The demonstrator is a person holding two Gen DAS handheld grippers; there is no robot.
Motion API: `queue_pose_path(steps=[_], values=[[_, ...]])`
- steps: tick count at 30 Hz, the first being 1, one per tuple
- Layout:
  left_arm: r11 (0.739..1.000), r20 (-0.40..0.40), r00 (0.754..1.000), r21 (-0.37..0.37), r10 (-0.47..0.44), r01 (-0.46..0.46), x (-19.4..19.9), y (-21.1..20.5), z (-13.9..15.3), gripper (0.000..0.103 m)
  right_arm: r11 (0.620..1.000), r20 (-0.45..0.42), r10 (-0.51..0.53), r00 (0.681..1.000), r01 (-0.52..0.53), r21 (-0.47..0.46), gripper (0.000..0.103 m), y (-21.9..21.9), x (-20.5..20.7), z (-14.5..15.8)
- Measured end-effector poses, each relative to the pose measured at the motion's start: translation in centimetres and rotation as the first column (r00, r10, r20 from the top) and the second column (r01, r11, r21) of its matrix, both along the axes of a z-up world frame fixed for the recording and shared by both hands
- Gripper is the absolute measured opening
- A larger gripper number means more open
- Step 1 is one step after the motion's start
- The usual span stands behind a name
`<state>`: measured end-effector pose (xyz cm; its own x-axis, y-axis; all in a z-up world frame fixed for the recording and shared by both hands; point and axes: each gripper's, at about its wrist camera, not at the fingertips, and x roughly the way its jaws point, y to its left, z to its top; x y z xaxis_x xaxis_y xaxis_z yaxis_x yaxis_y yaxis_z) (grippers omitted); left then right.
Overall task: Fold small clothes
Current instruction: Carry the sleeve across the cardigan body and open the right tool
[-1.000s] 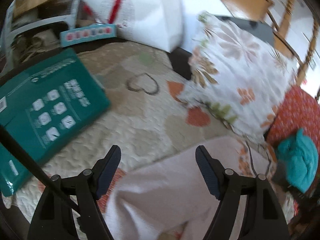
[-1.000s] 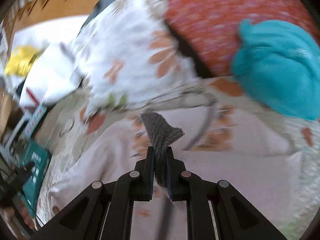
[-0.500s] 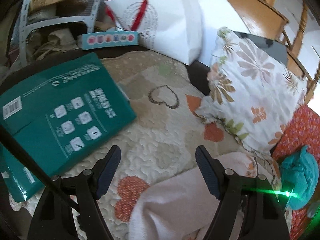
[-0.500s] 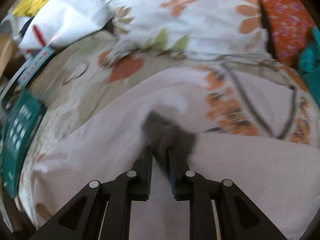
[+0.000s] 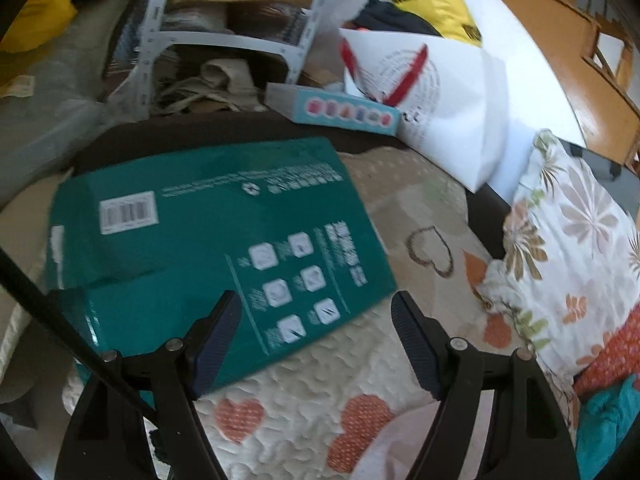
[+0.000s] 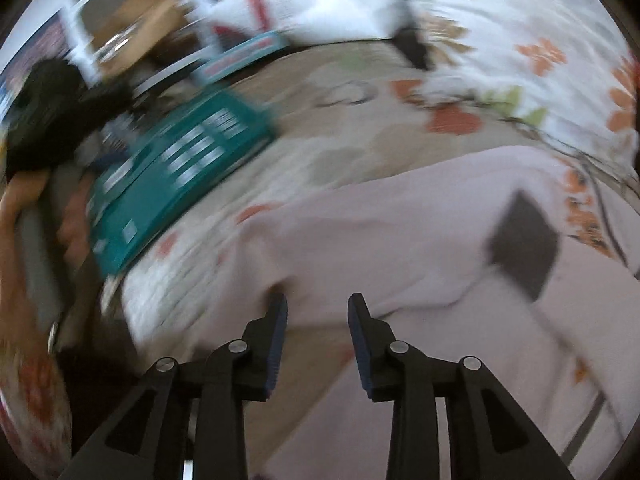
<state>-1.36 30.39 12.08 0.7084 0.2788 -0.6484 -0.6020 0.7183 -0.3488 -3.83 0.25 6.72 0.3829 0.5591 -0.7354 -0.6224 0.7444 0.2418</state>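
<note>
A small dark grey sock [image 6: 522, 246] lies folded on a pale pink cloth [image 6: 380, 232] spread over the quilted bed cover. My right gripper [image 6: 317, 304] is open and empty above the pink cloth, to the left of the sock. My left gripper [image 5: 316, 304] is open and empty, over the edge of a green cardboard box [image 5: 208, 248]. A corner of the pink cloth [image 5: 404, 448] shows at the bottom of the left wrist view.
The green box [image 6: 176, 164] lies at the left of the bed. A floral pillow [image 5: 576, 252], a white bag [image 5: 436, 100], a teal garment [image 5: 608, 428] and a metal shelf [image 5: 160, 32] with clutter stand around the quilt [image 5: 304, 392].
My right gripper let go of the grey sock, opened and swung left; the sock now lies on the pink cloth. My left gripper moved back and left, toward the green box.
</note>
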Motion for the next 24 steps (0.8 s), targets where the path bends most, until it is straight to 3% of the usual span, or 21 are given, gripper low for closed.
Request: queue_pose_path(steps=[6,10,11,12,13,17,20,24], values=[[0.999,0.001,0.999,-0.022,0.035,-0.035,-0.9,1.6,-0.1,0.076,0.964,0.055,0.247,0.967,-0.240,-0.111,0.053,4.7,-6.6,-2.0],[0.999,-0.008,0.999,-0.020,0.032,-0.032,-1.0,1.7,-0.3,0.076,0.932,0.111,0.298,0.948,-0.264,-0.247,0.054,6.9,-8.3,-4.9],[0.999,-0.009,0.999,-0.019,0.032,-0.032,-1.0,1.7,-0.3,0.076,0.931,0.114,0.292,0.950,-0.255,-0.261,0.047,7.2,-8.1,-5.2],[0.999,-0.010,0.999,-0.022,0.031,-0.031,-1.0,1.7,-0.3,0.076,0.936,0.104,0.275,0.956,-0.241,-0.255,0.018,7.2,-7.7,-5.3],[0.999,-0.009,0.999,-0.026,0.031,-0.031,-0.9,1.6,-0.4,0.076,0.944,0.086,0.253,0.964,-0.227,-0.238,0.009,7.1,-7.0,-5.0],[0.999,-0.006,1.000,-0.037,0.011,-0.012,-0.4,0.6,-0.4,0.076,0.986,0.110,0.136,0.985,-0.123,-0.117,0.008,4.2,-4.4,-0.8],[0.999,-0.012,0.999,-0.033,-0.034,0.034,0.7,-1.0,-0.5,0.076,1.000,0.133,0.000,0.991,0.001,-0.009,0.008,-0.5,-1.8,3.8],[0.991,-0.025,0.991,-0.029,-0.128,0.127,2.5,-4.4,-0.8,0.077,0.964,0.098,-0.241,0.966,0.227,0.136,0.008,-9.9,1.8,8.2]])
